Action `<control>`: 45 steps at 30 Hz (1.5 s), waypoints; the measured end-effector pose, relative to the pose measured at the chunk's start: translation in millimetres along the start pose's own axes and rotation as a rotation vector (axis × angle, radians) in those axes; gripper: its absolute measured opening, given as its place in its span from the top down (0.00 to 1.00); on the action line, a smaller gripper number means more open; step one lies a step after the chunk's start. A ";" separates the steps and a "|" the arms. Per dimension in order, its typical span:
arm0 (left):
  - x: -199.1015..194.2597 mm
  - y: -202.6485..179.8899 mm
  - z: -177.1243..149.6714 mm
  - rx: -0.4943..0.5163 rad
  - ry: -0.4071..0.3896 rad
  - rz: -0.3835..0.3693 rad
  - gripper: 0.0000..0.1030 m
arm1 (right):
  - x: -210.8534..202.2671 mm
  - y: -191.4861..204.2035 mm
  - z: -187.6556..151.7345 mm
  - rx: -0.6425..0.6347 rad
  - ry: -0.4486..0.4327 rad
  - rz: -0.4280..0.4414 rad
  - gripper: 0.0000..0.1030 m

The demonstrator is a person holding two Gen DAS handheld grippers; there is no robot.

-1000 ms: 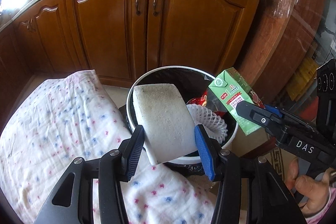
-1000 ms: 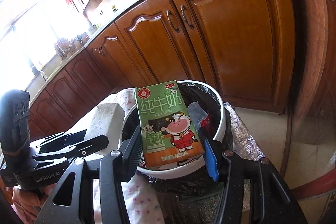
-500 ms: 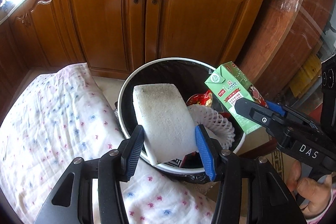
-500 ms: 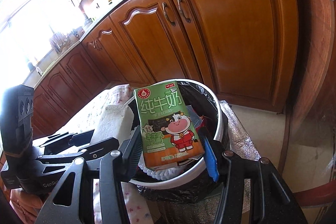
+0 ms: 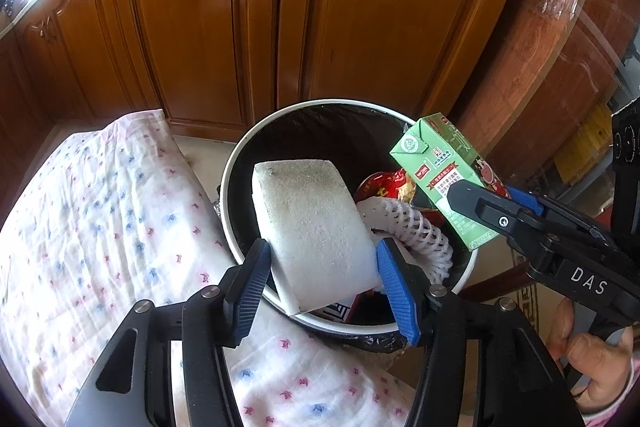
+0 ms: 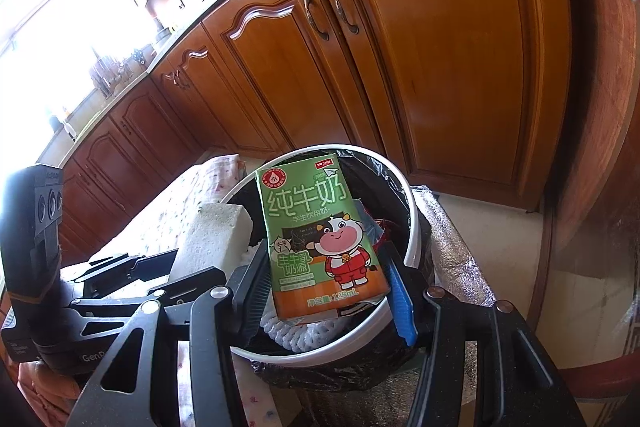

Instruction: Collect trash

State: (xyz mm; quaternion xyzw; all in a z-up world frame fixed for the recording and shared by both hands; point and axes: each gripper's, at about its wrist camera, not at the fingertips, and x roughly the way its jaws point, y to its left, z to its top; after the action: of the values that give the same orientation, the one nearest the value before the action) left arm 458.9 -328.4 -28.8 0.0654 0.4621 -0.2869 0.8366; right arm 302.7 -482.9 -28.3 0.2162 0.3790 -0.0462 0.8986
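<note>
The jaws of the left gripper (image 5: 322, 267) are clenched on a white rectangular foam block (image 5: 312, 227), and the jaws of the right gripper (image 6: 324, 283) are clenched on a small green milk carton (image 6: 320, 235). In the last second both have come forward and lower, so both pieces now hang over the open mouth of the round white-rimmed bin with a black liner (image 5: 240, 163), not before its rim. Inside lie a white foam net (image 5: 404, 223) and a red wrapper (image 5: 380, 187). I judge that only the release remains.
</note>
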 end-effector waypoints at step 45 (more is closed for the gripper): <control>-215.8 34.0 -218.2 -0.274 -0.412 0.111 0.04 | -129.2 94.3 -139.0 -0.019 -0.317 0.012 0.00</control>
State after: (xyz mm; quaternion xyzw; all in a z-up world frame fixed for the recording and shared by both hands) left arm 228.6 -127.9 17.7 -0.0834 0.3123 -0.1825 0.9286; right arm 142.6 -349.4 9.5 0.1999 0.2314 -0.0710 0.9495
